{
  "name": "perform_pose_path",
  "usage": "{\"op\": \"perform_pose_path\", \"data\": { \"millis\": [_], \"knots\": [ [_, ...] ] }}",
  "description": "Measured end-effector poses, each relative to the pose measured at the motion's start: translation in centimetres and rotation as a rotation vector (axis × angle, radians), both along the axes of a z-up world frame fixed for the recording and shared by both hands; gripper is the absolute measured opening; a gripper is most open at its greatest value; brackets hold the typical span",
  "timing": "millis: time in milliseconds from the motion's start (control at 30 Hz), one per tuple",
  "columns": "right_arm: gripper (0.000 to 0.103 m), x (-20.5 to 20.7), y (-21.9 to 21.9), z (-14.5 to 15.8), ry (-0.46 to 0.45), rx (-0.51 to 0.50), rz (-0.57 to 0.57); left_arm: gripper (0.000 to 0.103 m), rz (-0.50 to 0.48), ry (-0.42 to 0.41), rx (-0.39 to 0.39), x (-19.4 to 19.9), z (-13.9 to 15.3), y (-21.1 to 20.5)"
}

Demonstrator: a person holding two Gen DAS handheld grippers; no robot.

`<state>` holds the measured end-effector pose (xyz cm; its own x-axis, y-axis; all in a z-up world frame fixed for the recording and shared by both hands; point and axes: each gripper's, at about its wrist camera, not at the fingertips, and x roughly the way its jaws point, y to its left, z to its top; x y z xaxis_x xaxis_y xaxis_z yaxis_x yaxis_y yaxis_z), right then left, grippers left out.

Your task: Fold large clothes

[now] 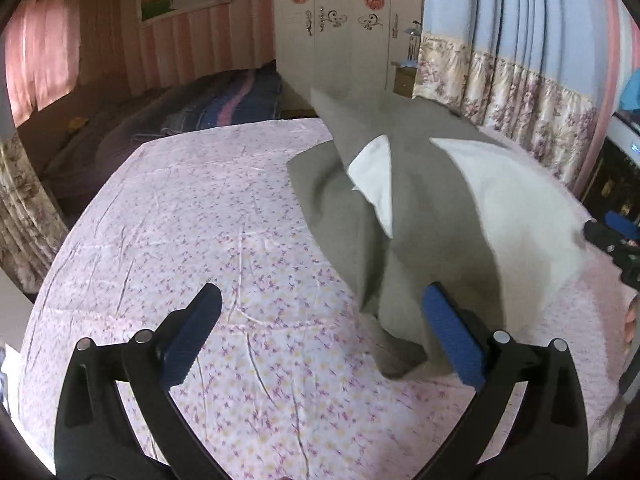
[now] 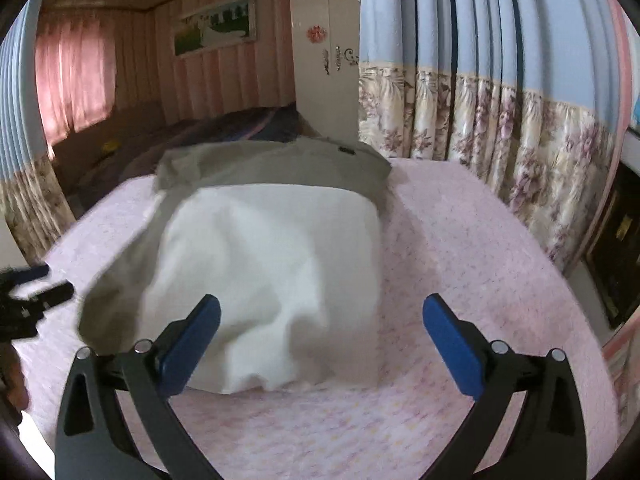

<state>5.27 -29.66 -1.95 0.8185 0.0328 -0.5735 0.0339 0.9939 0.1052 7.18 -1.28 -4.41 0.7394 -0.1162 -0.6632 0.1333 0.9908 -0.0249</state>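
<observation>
Where the room opens widest, a bed (image 1: 192,216) fills both views, its pink floral sheet creased in the left wrist view and blurred smooth in the right one. Long pleated curtains (image 2: 500,80), blue above and flowered below, hang along the bed's far side, and a white wardrobe (image 1: 352,28) stands behind. On the sheet lies the garment (image 2: 272,272), soft grey-olive cloth with a white lining turned up in a broad, rumpled panel; its grey part bunches into folds toward the bed's middle, and its near hem rests just ahead of the right gripper. Bare sheet runs wide to the left of the cloth and in a narrower band beside the curtains. The left gripper (image 1: 320,336) hovers with its ribbed blue pads spread apart, the right-hand pad at the garment's grey edge. The right gripper (image 2: 320,344) is likewise spread, holding nothing.
</observation>
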Motion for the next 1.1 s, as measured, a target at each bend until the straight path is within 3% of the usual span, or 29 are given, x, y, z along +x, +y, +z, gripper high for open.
{"op": "perform_pose_path", "data": {
  "millis": [133,367,600,767,900,1100],
  "knots": [
    [0.101,-1.0,0.7,1.3,0.017,0.017,-0.050,0.100,0.011,-0.026,-0.057,-1.6,1.3,0.5],
    [0.101,-3.1,3.3,3.8,-0.031,-0.145,-0.063,0.100,0.026,-0.097,0.010,-4.1,3.8,-0.3],
    [0.101,-4.9,3.6,5.8,-0.065,-0.135,-0.066,0.100,0.038,-0.173,0.033,-6.5,6.6,-1.1],
    [0.101,-6.2,3.9,7.5,-0.103,-0.118,-0.071,0.100,0.049,-0.167,0.014,-7.2,8.1,-0.8],
    [0.101,-7.2,4.1,8.6,-0.128,-0.108,-0.075,0.100,0.096,-0.207,0.063,-7.9,8.9,-1.0],
    [0.101,-8.0,4.1,9.8,-0.156,-0.116,-0.084,0.100,0.111,-0.255,0.066,-9.1,10.6,-0.9]
  ]
}}
